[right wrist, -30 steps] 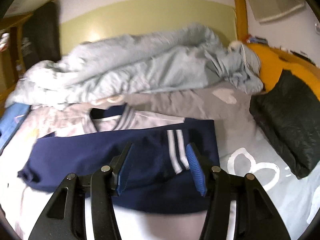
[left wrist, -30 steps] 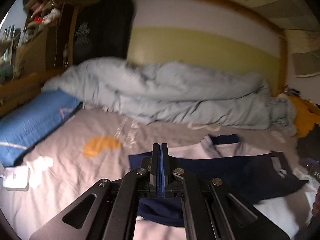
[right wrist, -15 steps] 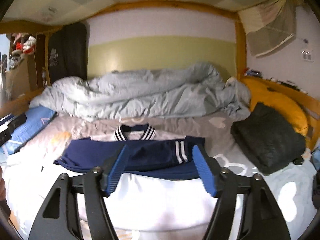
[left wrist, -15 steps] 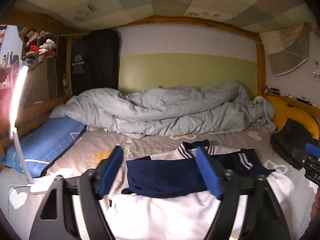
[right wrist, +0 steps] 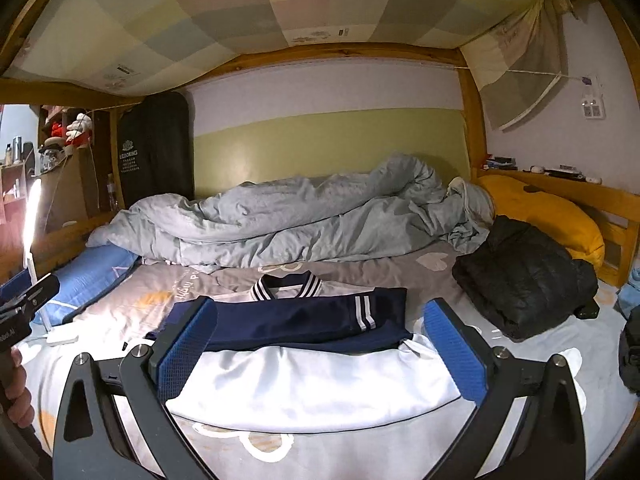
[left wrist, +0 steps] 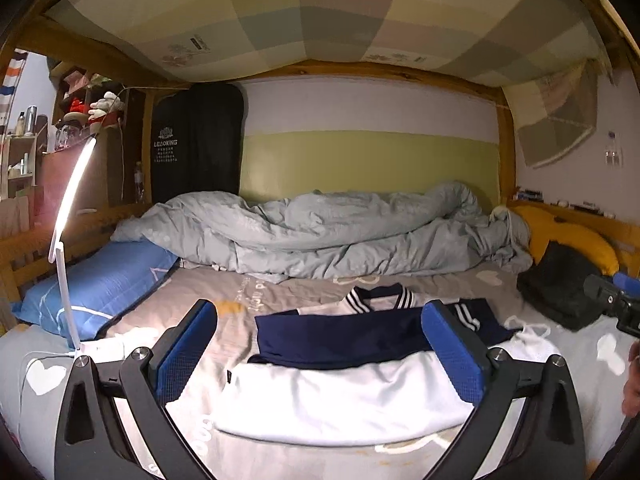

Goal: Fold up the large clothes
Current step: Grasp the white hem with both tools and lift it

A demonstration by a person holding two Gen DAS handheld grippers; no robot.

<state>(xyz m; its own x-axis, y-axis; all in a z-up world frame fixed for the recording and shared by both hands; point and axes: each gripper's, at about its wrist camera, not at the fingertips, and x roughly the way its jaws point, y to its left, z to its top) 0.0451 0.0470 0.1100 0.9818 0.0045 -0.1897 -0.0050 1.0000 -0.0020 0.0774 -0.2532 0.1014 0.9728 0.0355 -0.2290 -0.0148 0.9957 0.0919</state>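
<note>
A white jacket point(left wrist: 340, 396) with navy sleeves point(left wrist: 344, 336) folded across its chest and a striped collar lies flat on the bed. It also shows in the right wrist view point(right wrist: 312, 384), its navy sleeves point(right wrist: 296, 322) crossed over the front. My left gripper point(left wrist: 324, 356) is open and empty, held back above the jacket's near hem. My right gripper point(right wrist: 320, 354) is open and empty, also above the near hem. Neither touches the cloth.
A crumpled grey duvet point(left wrist: 320, 236) lies along the back. A blue pillow point(left wrist: 96, 288) and a lit lamp point(left wrist: 72, 200) are at the left. A black folded jacket point(right wrist: 524, 280) and a yellow pillow point(right wrist: 544, 212) are at the right. Wooden bed rails surround.
Both grippers pulled back and up from the jacket, so the whole bed is in view. The left gripper went from shut to open. The sleeves lie folded on the jacket.
</note>
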